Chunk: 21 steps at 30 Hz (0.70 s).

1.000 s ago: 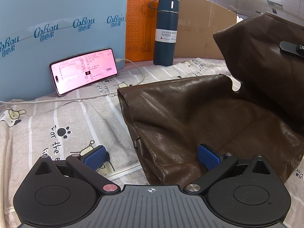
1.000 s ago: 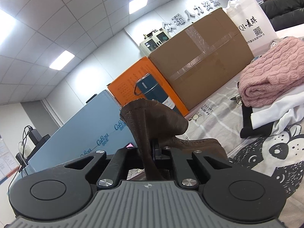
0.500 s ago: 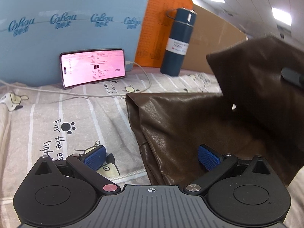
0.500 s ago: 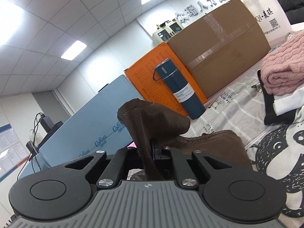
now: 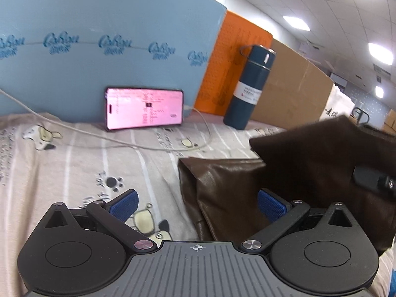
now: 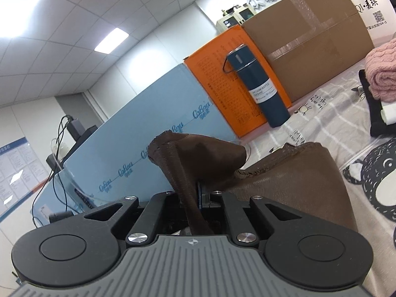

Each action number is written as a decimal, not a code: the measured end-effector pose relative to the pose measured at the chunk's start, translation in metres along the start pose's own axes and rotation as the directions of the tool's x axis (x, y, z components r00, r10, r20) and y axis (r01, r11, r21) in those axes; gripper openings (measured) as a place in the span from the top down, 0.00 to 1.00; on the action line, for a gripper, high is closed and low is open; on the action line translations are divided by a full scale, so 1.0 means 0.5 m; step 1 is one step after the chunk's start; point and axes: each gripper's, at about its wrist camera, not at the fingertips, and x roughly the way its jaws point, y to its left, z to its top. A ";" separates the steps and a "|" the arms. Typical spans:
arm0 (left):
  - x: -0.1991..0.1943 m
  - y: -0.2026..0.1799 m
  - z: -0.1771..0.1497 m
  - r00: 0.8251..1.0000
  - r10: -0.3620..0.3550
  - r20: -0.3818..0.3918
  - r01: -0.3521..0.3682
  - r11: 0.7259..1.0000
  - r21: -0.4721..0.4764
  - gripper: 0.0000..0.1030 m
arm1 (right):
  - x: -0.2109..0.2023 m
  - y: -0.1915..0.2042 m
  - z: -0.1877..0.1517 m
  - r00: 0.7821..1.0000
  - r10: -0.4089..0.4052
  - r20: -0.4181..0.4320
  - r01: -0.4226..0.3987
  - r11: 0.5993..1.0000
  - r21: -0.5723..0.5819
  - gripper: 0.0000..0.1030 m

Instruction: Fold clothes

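Left gripper [image 5: 196, 204] nearest, jaws spread wide, blue pads [image 5: 125, 204] straddling the near left edge of the brown leather garment [image 5: 222, 185], gripping nothing. Right gripper [image 6: 195, 198] clamped tight on a raised fold of the brown leather garment [image 6: 198, 156], lifted above the rest of it. Bulk of the garment flat on the printed bedsheet [image 5: 74, 163]. Beyond the garment, to its left, a phone [image 5: 144, 109] with a pink screen propped against a blue board [image 5: 99, 24]. Behind the garment, upright, a dark blue flask [image 5: 250, 86] against an orange box [image 5: 230, 57]. Far right of the garment, a folded pink knit [image 6: 381, 74].
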 end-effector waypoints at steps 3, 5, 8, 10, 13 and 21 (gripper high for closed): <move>-0.015 0.007 0.005 1.000 0.022 0.020 -0.021 0.999 -0.024 0.00 | 0.003 0.003 -0.015 1.000 0.000 -0.018 0.000 1.000 -0.014 0.94; -0.026 0.017 0.007 0.999 0.032 0.035 -0.030 0.998 -0.060 0.00 | 0.004 0.003 -0.025 1.000 0.000 -0.031 -0.001 1.000 -0.024 0.94; -0.041 0.029 0.007 0.997 0.059 0.056 -0.053 0.993 -0.105 0.00 | 0.010 0.004 -0.039 0.998 0.001 -0.057 -0.003 0.999 -0.037 0.94; -0.051 0.032 0.005 0.996 0.069 0.060 -0.061 0.991 -0.122 0.00 | 0.014 0.007 -0.047 0.998 -0.004 -0.067 0.000 0.999 -0.053 0.94; -0.066 0.033 -0.002 0.995 0.072 0.073 -0.062 0.989 -0.136 0.00 | 0.021 0.011 -0.059 0.997 -0.008 -0.083 0.002 0.997 -0.076 0.93; -0.109 0.020 -0.017 0.992 0.072 0.105 -0.060 0.991 -0.118 0.00 | 0.037 0.021 -0.087 0.988 -0.029 -0.153 0.007 0.990 -0.143 0.89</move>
